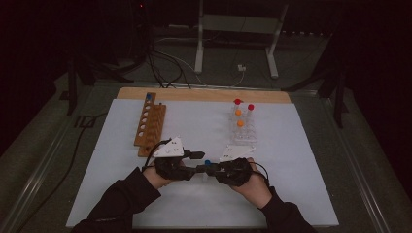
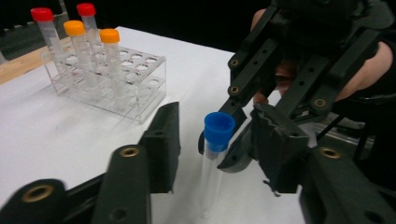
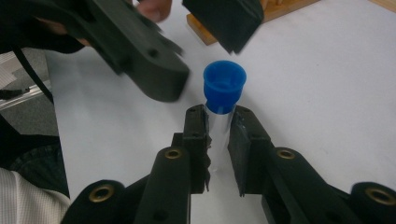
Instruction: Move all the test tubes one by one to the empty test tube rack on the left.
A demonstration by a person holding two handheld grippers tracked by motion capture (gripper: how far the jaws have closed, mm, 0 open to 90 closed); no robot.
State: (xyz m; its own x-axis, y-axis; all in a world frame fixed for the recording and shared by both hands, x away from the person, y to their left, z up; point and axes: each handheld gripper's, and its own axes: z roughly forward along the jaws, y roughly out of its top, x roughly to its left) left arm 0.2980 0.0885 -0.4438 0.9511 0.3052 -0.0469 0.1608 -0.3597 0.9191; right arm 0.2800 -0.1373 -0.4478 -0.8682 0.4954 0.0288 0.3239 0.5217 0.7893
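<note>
The left gripper (image 2: 212,154) has its two black jaws spread wide, one on either side of a clear plastic tube with a blue screw cap (image 2: 215,154), neither touching it. The tube stands upright, its foot near the white table surface (image 2: 56,135). The right gripper (image 2: 236,140), held in a person's hand (image 2: 369,70), comes in from the upper right and clamps the tube just below the cap. Toward the table's far edge stands a clear plastic rack (image 2: 116,88) holding four capped tubes, two red and two orange. Bare wood (image 2: 18,67) shows at the left edge.
</note>
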